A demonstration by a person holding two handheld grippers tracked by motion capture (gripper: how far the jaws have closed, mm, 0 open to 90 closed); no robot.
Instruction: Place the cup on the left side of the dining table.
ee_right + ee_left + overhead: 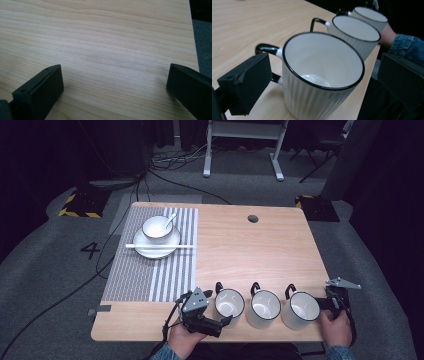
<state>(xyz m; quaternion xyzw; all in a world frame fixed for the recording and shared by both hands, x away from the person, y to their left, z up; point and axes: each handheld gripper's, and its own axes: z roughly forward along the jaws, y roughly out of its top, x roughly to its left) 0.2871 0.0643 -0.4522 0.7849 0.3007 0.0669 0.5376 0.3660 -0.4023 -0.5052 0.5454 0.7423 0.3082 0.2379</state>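
Here, upright left mug (322,82), handle away from person, between spread left gripper (322,82) jaws.

Grey carpet floor (45,270) (cables trailing), white desk frame (244,140) behind, dark surroundings

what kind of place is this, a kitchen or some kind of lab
Probably a lab or recording studio staged as a dining spot, not a kitchen: dark curtains, loose floor cables and a number 4 marked on grey carpet surround a lone wooden table with a placemat and three mugs.
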